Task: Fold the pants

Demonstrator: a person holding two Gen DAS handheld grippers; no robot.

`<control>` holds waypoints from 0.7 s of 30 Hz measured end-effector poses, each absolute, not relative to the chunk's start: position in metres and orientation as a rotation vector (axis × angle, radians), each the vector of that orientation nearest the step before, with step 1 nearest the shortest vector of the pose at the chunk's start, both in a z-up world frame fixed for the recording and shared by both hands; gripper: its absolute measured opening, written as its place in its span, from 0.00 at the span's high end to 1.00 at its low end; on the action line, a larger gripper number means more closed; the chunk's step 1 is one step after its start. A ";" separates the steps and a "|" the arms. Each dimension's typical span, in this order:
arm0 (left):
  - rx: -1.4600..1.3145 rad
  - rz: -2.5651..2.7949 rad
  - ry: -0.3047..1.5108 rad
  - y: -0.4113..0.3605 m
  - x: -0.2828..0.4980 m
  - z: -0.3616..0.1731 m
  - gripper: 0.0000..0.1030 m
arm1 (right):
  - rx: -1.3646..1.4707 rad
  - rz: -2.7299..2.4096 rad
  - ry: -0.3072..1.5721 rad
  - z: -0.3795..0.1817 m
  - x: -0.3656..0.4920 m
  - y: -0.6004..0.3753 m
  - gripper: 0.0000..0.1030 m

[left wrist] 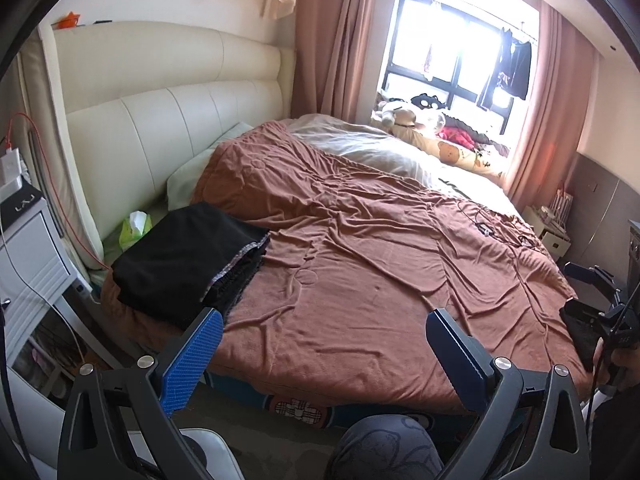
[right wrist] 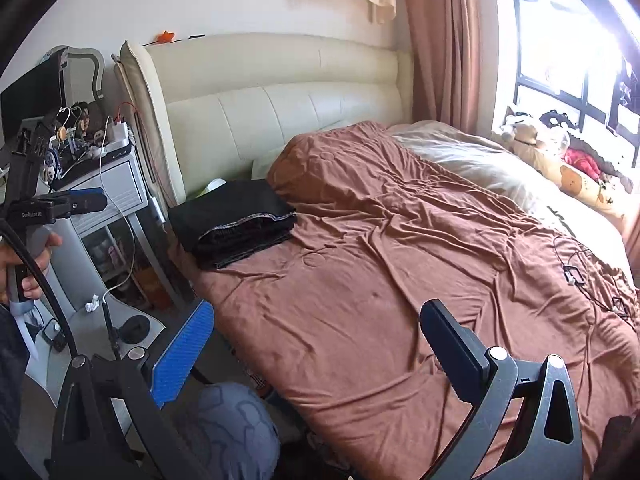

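The black pants (left wrist: 188,256) lie folded in a thick rectangle on the brown bedspread (left wrist: 360,264), at the near corner by the headboard. The right wrist view shows the same pile (right wrist: 232,224) with a pale trim along its top layer. My left gripper (left wrist: 324,314) hangs open over the foot edge of the bed, to the right of the pile and short of it, with nothing between its blue pads. My right gripper (right wrist: 316,308) is also wide open and empty above the spread, well clear of the pants. A hand (right wrist: 24,264) grips the left tool's handle at that view's left edge.
A cream padded headboard (left wrist: 168,120) backs the bed. A white nightstand (right wrist: 116,192) with cables and clutter stands left of the pants. A green tissue box (left wrist: 136,230) sits by the pillow. Plush toys (left wrist: 404,114) line the window sill. Black cables (right wrist: 576,272) trail on the spread. A knee (left wrist: 384,448) is below.
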State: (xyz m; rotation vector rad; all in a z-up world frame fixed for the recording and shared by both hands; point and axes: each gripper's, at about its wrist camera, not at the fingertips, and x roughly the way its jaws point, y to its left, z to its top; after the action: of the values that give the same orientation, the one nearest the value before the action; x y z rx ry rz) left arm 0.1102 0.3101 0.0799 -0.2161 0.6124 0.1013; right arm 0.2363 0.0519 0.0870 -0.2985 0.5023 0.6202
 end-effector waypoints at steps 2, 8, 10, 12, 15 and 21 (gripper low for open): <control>-0.226 0.088 0.601 0.304 0.107 0.081 0.01 | -0.294 0.611 0.491 0.089 0.225 0.040 0.00; -0.217 0.060 0.573 0.277 0.096 0.077 0.01 | -0.274 0.568 0.480 0.086 0.195 0.006 0.00; -0.204 0.061 0.567 0.267 0.092 0.073 0.01 | -0.269 0.548 0.480 0.084 0.186 -0.005 0.00; -0.182 0.059 0.569 0.255 0.089 0.069 0.01 | -0.259 0.543 0.482 0.082 0.178 -0.014 0.00; -0.145 0.063 0.568 0.236 0.084 0.063 0.01 | -0.230 0.546 0.487 0.079 0.166 -0.028 0.00; -0.140 0.042 0.549 0.203 0.075 0.050 0.01 | -0.176 0.544 0.490 0.069 0.148 -0.054 0.00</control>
State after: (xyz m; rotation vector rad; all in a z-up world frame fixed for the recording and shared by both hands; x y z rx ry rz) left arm 0.0753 0.2034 0.0504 -0.1400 0.5493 0.0419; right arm 0.1483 -0.0538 0.0688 -0.1764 0.4896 0.5437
